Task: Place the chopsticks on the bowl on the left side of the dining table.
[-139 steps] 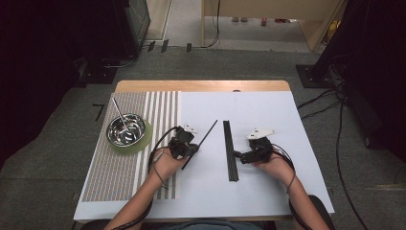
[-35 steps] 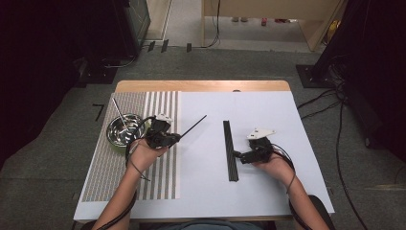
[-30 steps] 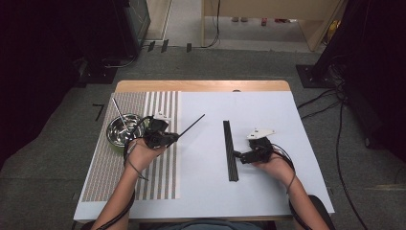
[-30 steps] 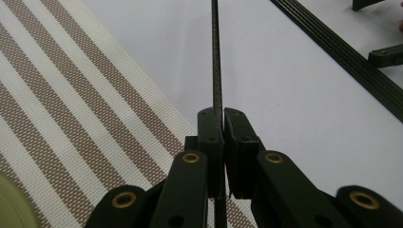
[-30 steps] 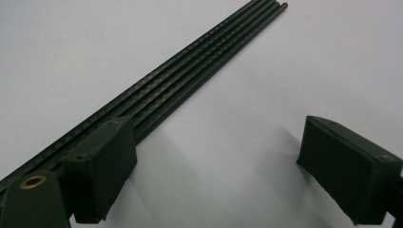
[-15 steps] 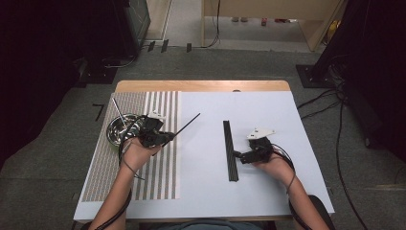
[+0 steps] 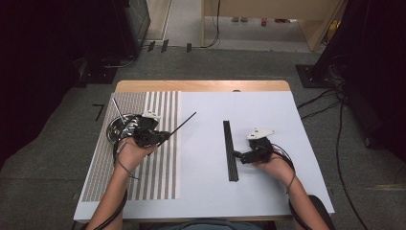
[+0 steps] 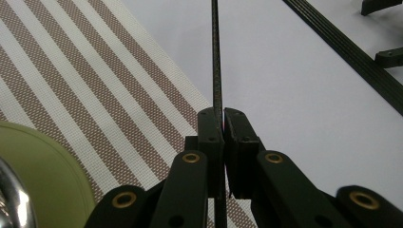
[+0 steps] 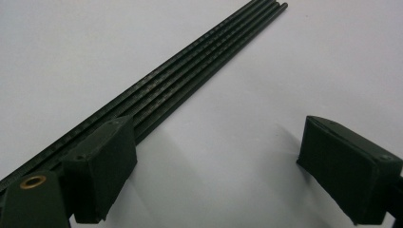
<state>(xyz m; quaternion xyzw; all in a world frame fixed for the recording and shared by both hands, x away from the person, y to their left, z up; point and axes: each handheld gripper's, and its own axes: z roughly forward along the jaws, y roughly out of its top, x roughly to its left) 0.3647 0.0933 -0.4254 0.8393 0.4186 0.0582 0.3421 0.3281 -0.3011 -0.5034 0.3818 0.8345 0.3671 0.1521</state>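
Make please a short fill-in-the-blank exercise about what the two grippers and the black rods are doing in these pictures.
1. The left gripper is shut on one thin black ____.
2. The right gripper has its jaws ____.
3. The bundle of rods lies on the ____ table.
4. The metal bowl stands on a ____ mat.

Missing words: rod; open; white; striped

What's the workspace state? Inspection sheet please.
Surface: table with white sheet, striped mat on its left part.
Job's things: thin black rod clamped in left gripper; row of rods flat on the sheet; steel bowl on a green pad, one rod leaning in it.
Clutter: nothing seen.
Grippers: left shut on the rod beside the bowl; right gripper open beside the row.
Cables: one trails from each gripper; more on the floor at right.
Surroundings: carpet, dark equipment at both sides.
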